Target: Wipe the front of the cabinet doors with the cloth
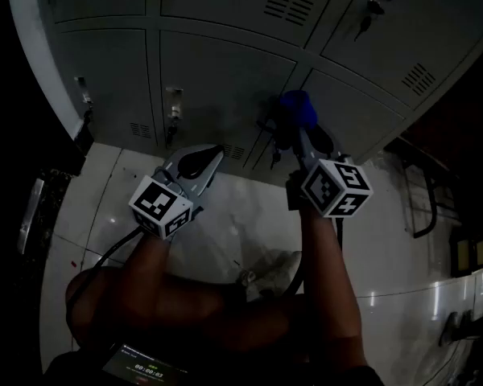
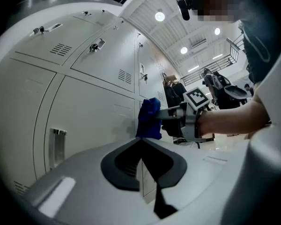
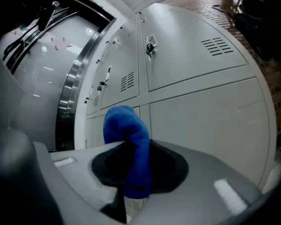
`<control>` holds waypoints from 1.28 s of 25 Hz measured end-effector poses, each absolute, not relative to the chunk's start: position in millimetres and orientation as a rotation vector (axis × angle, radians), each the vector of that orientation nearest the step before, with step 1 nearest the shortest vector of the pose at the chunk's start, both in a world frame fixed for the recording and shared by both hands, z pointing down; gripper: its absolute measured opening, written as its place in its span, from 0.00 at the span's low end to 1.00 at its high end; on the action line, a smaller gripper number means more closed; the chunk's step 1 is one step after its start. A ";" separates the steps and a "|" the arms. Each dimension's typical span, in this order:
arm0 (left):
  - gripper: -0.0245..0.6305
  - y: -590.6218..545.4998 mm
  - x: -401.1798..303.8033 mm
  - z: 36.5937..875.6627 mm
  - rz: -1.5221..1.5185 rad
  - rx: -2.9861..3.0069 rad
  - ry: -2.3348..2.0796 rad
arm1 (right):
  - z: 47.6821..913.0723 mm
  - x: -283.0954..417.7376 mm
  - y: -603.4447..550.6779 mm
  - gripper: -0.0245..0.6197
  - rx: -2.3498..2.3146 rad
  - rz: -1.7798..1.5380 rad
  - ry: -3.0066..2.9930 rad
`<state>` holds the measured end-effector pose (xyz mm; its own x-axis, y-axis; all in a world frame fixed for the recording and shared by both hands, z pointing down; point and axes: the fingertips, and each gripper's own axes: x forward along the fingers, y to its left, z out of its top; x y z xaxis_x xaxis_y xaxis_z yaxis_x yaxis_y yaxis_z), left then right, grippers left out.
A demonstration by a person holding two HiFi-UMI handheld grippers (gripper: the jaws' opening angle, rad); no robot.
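1. Head view looked steeply down on a bank of grey cabinet doors rising from a pale tiled floor, with both arms reaching toward the lower row.
2. The right claw was clamped on a blue cloth. The cloth bulged out ahead of the jaws as a rounded wad, which put soft fabric rather than hard jaw tips toward the metal.
3. In the left gripper view, that wad sat against a lower door, close by the vertical seam between two doors. Contact looked likely, though a thin gap could not be ruled out.
4. The left claw carried nothing, its jaws drawn together to a bare slit. It hung low and to the left of the cloth, just off the doors, probably parked there to be clear of the wiping path.
5. A latch and vent slots stood on the door to the cloth's left. The wad would likely snag if dragged straight over them.
6. Judged from the cloth's place low on one door, the wiping seemed under way, with much of the door fronts left to cover.
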<state>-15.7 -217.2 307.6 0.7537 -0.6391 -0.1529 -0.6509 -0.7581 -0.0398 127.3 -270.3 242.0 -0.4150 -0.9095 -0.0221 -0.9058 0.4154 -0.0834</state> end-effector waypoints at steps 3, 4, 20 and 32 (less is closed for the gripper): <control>0.04 -218.8 -14.1 305.1 0.200 -2.850 1.044 | 227.0 140.9 -285.7 0.16 -1.687 -0.083 2.557; 0.04 -219.7 -14.2 305.0 0.202 -2.849 1.044 | 222.5 144.1 -289.9 0.16 -1.693 -0.078 2.551; 0.04 -224.7 -14.0 312.8 0.188 -2.867 1.056 | 203.8 169.7 -302.4 0.16 -1.748 -0.034 2.543; 0.04 -224.8 -13.0 313.8 0.187 -2.867 1.052 | 198.6 239.2 -290.3 0.16 -1.888 -0.018 2.454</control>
